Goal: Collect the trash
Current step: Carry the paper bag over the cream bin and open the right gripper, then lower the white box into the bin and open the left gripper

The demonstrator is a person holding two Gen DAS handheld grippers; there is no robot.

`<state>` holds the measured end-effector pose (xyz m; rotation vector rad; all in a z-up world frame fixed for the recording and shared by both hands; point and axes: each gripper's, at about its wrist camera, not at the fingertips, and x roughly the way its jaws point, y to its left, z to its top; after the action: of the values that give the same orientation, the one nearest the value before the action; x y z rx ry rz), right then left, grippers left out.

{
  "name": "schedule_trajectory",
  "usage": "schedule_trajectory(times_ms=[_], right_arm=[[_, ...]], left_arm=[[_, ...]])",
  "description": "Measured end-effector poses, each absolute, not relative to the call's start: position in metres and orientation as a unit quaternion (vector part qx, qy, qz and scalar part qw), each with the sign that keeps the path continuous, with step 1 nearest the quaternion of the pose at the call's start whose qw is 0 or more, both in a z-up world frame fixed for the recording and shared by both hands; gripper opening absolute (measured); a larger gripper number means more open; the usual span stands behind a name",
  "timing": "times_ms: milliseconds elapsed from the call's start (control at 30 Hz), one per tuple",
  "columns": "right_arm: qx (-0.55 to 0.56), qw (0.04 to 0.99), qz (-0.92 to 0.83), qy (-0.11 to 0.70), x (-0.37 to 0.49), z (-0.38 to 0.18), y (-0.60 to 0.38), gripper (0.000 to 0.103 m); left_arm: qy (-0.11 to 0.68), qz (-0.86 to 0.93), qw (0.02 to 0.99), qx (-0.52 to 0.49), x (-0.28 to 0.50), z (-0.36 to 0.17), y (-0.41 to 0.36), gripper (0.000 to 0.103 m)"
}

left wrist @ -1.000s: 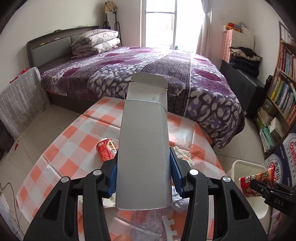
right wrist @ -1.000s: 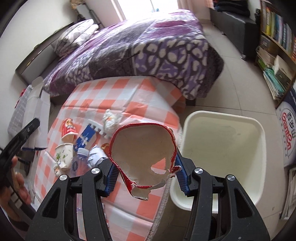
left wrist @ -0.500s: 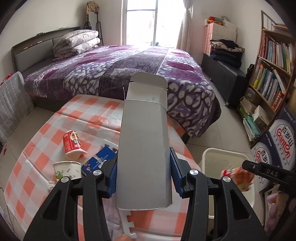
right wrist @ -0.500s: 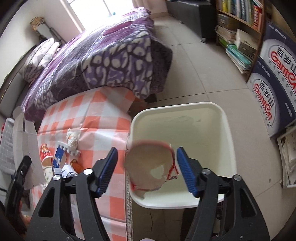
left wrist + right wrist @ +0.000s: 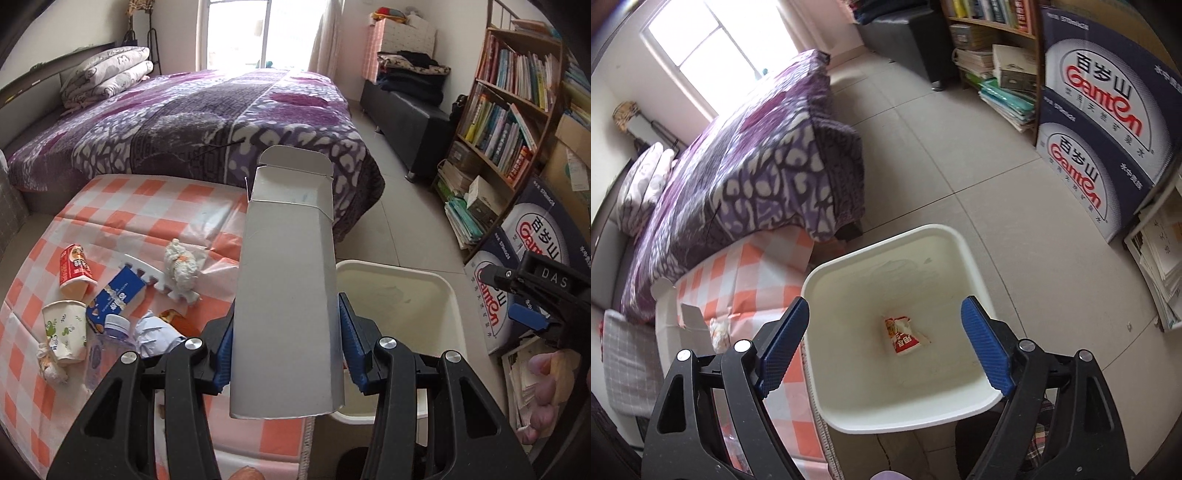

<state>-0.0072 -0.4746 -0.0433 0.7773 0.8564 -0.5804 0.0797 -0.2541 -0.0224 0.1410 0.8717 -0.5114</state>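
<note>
A home bedroom: a bed (image 5: 207, 122) with a purple quilt at 12 o'clock, folded pillows (image 5: 107, 75), a crowded bookshelf (image 5: 509, 110) at 2 o'clock.

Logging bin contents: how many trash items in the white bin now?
1: a red-and-white wrapper on the floor of the white bin, below the open right gripper. None visibly hidden.

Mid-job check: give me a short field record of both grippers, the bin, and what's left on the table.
left gripper: shut on grey carton, held upright beside the bin
right gripper: open, empty, above the bin
white bin: one red wrapper inside
checked table: red cup, paper cup, blue packet, crumpled tissue
</note>
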Motion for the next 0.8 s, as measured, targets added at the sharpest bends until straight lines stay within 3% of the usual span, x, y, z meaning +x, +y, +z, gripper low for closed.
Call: schedule_trajectory(times_ms=[367,467,600,800], right_arm=[[0.402,0.785,-0.309,0.356,-0.041,-0.041,-0.513,0.083],[0.405,0.785,-0.313,0.35,-0.047,-0.039,-0.517,0.083],[0.394,0.79,-0.324,0.34,-0.051,-0.035,-0.519,0.086],[0.385,0.797,-0.331,0.328,-0.051,-0.029,-0.515,0.088]], left_arm=[[0.446,-0.29,0.844,0.07,0.066,-0.043,-0.31,0.05],[0.447,-0.305,0.838,0.069,0.064,-0.045,-0.32,0.056],[0.447,-0.323,0.832,0.064,0.061,-0.047,-0.326,0.075],[0.44,-0.318,0.837,0.073,0.059,-0.045,-0.322,0.077]])
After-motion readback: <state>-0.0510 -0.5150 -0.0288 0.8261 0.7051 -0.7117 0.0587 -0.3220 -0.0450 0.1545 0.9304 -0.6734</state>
